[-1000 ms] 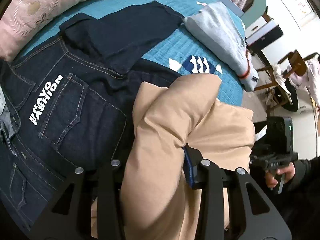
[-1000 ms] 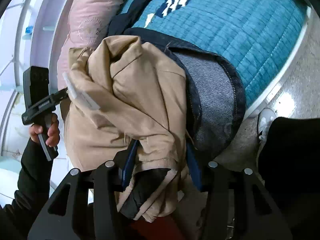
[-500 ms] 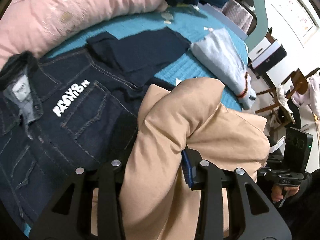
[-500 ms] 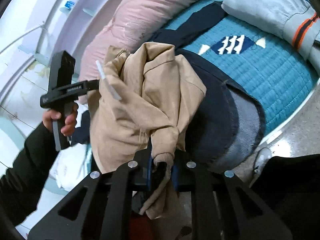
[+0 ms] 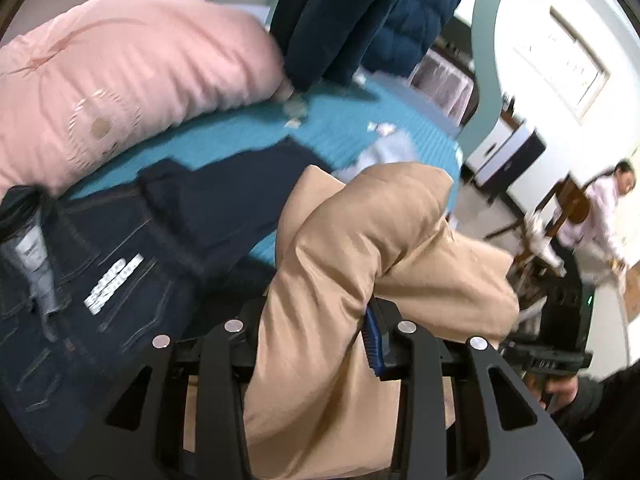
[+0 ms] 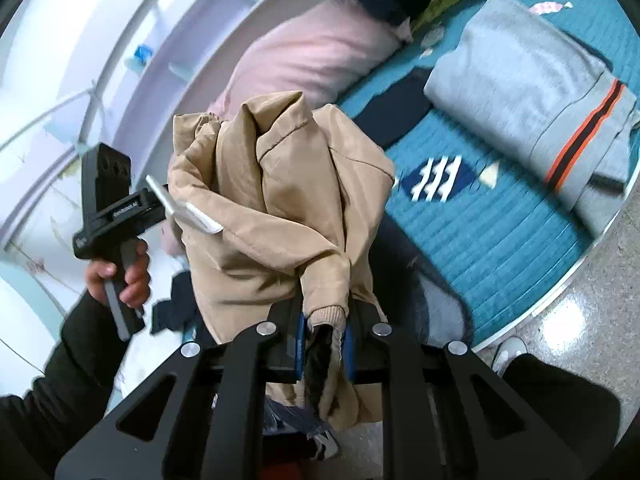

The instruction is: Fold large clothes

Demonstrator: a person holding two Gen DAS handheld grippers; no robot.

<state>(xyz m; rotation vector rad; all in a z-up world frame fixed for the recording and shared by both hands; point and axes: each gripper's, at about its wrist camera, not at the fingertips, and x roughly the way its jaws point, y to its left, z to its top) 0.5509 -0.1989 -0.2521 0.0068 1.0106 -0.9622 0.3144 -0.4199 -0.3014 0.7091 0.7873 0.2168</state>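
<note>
While gripped at two points, hanging as a bunched tan lump between the two tools. Spotting the jacket (image 6: 280, 200) right in front of both cameras, above the teal quilt (image 5: 248, 136); touching it or not, impossible to tell.

Over to the left gripper (image 5: 312, 328): clamped on a thick, puffy fold of jacket, with one blue pad (image 5: 370, 340) showing against the cloth and the other buried under it. From the right side, seeing that same tool held in a hand (image 6: 120, 276) with a black sleeve, at the jacket's left edge, a white label sticking out just beside it.

Now the right gripper (image 6: 324, 340): jaws just been closing, and pinched narrow on the ribbed cuff, pressing it from both sides, with dark lining dangling below.

Down on the quilt, lying flat: dark denim (image 5: 100, 280) with white lettering, partly hidden behind the jacket. Too blurred to read the lettering. Beyond it, a pink pillow (image 5: 120, 80) along the far edge. Further right, a folded grey top (image 6: 520, 80) with an orange and black stripe, well apart from the jacket. Up at the back, dark blue coats (image 5: 360, 12) hanging by the pillow's end.

Off in the room, a person (image 5: 600, 208) in pale clothes beside a wooden chair. Low on the right, a shoe (image 6: 508, 352) on speckled floor by the bed's edge.
</note>
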